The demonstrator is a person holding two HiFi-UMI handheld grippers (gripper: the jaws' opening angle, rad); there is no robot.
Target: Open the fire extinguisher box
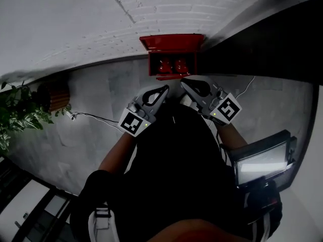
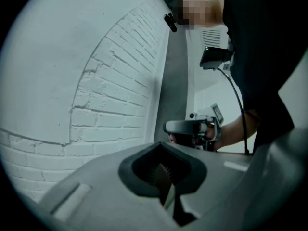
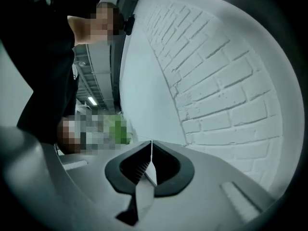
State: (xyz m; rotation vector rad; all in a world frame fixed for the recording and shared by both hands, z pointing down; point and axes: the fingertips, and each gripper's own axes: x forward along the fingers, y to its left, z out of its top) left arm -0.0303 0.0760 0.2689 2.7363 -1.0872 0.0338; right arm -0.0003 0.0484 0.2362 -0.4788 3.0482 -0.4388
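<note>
Fire extinguisher box (image 1: 193,59), red, sits on the grey floor (image 1: 91,145) at the foot of the white brick wall (image 1: 75,24). Its lid (image 1: 171,41) stands raised at the back, against the wall, and the interior is exposed. Two red extinguishers (image 1: 172,65) are inside, side by side. Left gripper (image 1: 162,91) is held just short of the box's front and points toward it. Its own view shows the jaws brought together at the tip with nothing between them. Right gripper (image 1: 184,83) is beside it, nearer the box's front edge. Its jaws are also pressed together and empty, with only brick wall beyond them. The head view is dim, so whether the right tip touches the box or is just clear of it is uncertain. The two grippers are close but apart, and their marker cubes face up. The left gripper view looks across to the right gripper, gripped in a hand (image 2: 226,131). Off to the left are a leafy plant (image 1: 15,110) and a brown pot (image 1: 53,97), with a thin cable (image 1: 96,117) running over the floor near them. A lit screen (image 1: 260,163) is low on the right.
</note>
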